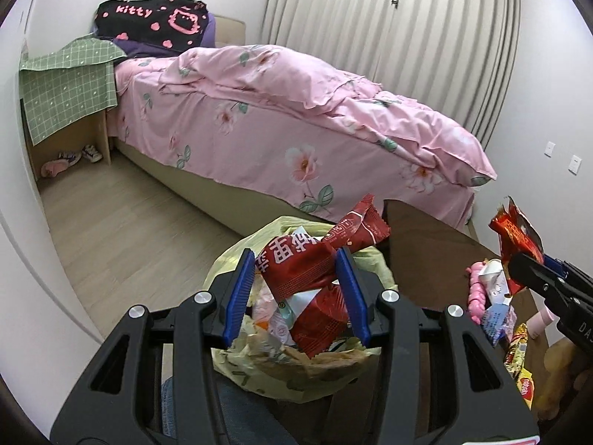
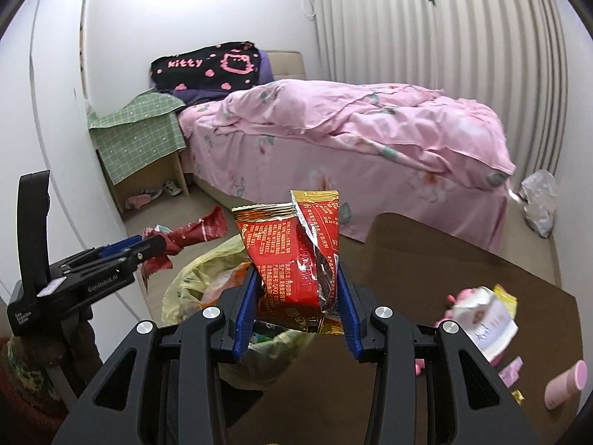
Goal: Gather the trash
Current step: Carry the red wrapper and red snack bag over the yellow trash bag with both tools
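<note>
In the left wrist view my left gripper [image 1: 294,256] is shut on a red snack wrapper [image 1: 355,228] with white characters, held over the open yellow trash bag [image 1: 237,259], which holds several wrappers. The right wrist view has my right gripper [image 2: 298,274] shut on a torn red-and-gold packet [image 2: 292,244], above the bag's edge [image 2: 185,285] and the brown table's [image 2: 444,259] corner. Each gripper shows in the other's view: the right gripper [image 1: 519,259] with its packet [image 1: 517,233] at the right, the left gripper [image 2: 159,243] with its wrapper [image 2: 192,233] at the left.
More litter lies on the table [image 1: 426,244]: a pink toy [image 1: 476,289], papers [image 2: 481,319], snack packets [image 1: 519,367] and a pink bottle [image 2: 565,385]. A bed with a pink floral duvet [image 1: 278,111] stands behind, and a crumpled plastic bag [image 2: 539,200] lies by its foot.
</note>
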Motion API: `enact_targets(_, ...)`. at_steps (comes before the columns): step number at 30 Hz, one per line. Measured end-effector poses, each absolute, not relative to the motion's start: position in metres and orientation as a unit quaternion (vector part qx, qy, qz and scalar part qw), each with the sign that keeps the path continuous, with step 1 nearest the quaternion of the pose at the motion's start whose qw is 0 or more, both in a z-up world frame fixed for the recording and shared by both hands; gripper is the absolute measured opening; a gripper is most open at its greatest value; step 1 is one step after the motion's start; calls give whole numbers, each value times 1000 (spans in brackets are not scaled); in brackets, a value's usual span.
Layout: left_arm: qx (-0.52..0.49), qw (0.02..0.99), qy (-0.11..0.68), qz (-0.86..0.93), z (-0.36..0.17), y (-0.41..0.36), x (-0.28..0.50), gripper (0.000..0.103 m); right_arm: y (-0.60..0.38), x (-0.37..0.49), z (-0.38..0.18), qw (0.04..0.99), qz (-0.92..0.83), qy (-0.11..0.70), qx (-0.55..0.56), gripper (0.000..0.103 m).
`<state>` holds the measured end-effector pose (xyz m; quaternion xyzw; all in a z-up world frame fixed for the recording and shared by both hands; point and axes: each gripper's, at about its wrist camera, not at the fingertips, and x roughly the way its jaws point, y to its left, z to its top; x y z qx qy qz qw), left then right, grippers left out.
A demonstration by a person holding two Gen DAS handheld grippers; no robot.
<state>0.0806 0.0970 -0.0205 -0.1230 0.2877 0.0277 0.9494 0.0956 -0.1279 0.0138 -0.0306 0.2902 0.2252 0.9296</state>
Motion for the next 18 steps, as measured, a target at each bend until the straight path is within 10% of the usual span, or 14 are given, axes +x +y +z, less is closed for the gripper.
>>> enact_targets(18, -154, 935, 319, 23, -54, 104, 101, 43, -98, 138, -45, 902, 249, 347, -54, 38)
